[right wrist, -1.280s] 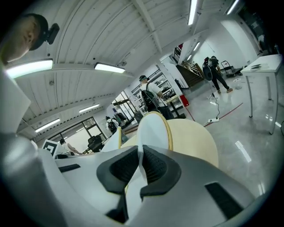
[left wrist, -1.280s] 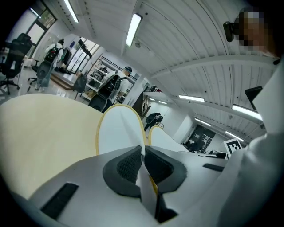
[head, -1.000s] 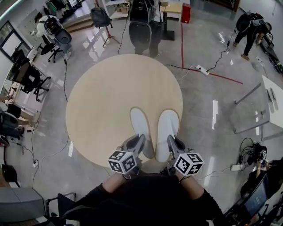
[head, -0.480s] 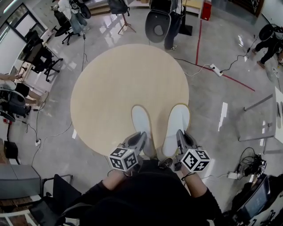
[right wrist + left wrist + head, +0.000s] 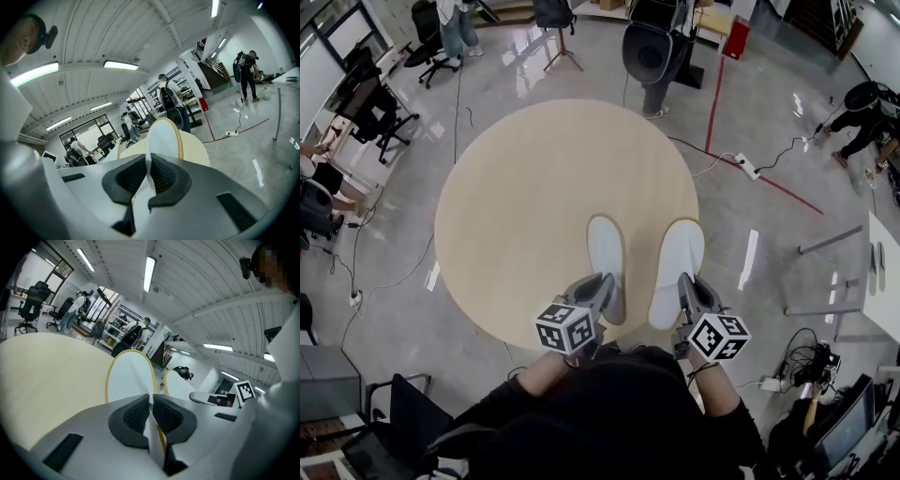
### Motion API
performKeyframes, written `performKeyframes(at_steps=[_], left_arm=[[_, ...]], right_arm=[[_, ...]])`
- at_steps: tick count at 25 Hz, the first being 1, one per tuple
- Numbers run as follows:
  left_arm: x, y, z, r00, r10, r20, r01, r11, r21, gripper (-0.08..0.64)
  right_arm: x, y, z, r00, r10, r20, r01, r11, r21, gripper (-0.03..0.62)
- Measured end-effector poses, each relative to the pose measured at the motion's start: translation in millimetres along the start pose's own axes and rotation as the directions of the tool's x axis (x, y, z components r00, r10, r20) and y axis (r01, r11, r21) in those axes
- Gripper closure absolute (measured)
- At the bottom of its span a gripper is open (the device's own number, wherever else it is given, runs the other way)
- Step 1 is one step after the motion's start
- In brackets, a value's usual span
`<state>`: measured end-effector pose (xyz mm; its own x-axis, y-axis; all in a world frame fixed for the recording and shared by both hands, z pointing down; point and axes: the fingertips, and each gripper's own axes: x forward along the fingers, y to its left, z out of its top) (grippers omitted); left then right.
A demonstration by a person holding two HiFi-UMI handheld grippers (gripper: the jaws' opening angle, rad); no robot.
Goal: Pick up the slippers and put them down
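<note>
text: nope, nothing legible anywhere | closest thing: black-and-white square patterns on left cube [image 5: 566, 328] and right cube [image 5: 718, 336], no letters

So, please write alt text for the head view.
From above: the left hand-held gripper grips the left white slipper and the right hand-held gripper the right white slipper, by their near ends, at the near side of a round beige table.

Glossy grey floor [image 5: 787, 112] with a red line [image 5: 713, 94], round beige table [image 5: 544, 187], office chairs [image 5: 370, 112], ceiling strip lights [image 5: 150, 273]
</note>
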<state>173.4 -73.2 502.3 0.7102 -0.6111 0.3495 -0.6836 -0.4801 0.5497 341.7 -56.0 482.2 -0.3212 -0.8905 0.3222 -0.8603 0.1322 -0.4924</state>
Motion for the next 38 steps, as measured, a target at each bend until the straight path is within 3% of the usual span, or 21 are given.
performKeyframes(at_steps=[10,18,24,38], left_arm=[[21.9,32.3,0.5,0.999,0.025,-0.046,-0.027,0.999,-0.037,0.525],[71.4,39.7,-1.0,0.992,0.094,-0.083,-0.093,0.996,0.01,0.525],[109.4,47.3,-5.3,0.985,0.13,-0.116,-0.13,0.991,0.004,0.525],[167.9,68.8,-11.7,0.969,0.163,-0.184,-0.169,0.986,-0.017,0.525]], right_arm=[[49.3,-17.7,7.3,0.997,0.015,-0.073,-0.018,0.999,-0.049,0.561],[88.1,-46.5,-3.5,0.983,0.076,-0.167,-0.082,0.996,-0.03,0.56],[115.4,-66.4,4.0,0.975,0.106,-0.198,-0.114,0.993,-0.029,0.561],[161.4,-105.1,1.4,0.953,0.111,-0.28,-0.112,0.994,0.014,0.561]])
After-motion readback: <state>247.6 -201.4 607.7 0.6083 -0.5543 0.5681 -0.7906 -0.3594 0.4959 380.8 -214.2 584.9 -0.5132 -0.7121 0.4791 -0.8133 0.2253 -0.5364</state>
